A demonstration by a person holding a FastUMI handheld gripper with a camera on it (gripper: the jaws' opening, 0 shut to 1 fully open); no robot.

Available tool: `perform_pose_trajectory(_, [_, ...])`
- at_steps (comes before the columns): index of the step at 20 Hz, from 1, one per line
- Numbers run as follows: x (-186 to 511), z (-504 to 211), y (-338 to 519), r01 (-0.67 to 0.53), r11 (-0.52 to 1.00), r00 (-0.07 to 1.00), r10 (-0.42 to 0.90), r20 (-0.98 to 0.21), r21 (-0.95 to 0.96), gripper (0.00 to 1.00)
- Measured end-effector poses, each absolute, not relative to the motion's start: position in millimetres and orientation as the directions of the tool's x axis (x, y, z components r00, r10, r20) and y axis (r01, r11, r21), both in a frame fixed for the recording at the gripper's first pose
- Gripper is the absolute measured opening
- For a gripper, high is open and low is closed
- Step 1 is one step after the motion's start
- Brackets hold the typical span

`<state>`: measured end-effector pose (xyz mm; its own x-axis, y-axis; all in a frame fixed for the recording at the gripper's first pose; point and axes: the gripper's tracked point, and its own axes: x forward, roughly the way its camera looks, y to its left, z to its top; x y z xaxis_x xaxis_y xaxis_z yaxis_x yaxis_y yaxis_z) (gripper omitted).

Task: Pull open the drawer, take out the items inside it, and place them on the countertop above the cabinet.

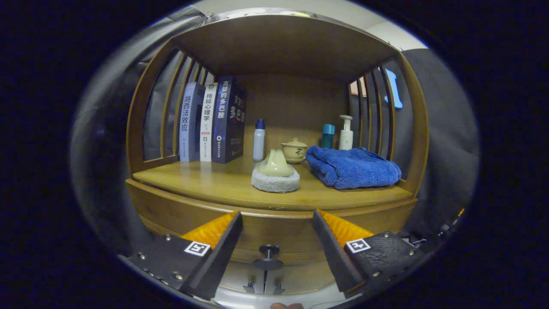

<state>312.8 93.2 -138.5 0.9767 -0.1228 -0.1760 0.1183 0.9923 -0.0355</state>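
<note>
Now gripper (277, 231) open, holding nothing; drawer knob (268, 250) between the fingers, slightly toward 6 o'clock; drawer front (274, 227) straight ahead.

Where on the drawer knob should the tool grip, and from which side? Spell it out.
Grip the drawer knob on its dark round cap, coming straight at the drawer front. It juts out on a thin stem, centred between the open tool fingers, so they can close on either side.
</note>
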Motion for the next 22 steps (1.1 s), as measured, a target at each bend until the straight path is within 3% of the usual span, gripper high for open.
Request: perform_pose_trajectory(22, [308.6,-137.8,93.5,0.106,0.994,0.97,-0.11,-0.218,-0.031,0.98])
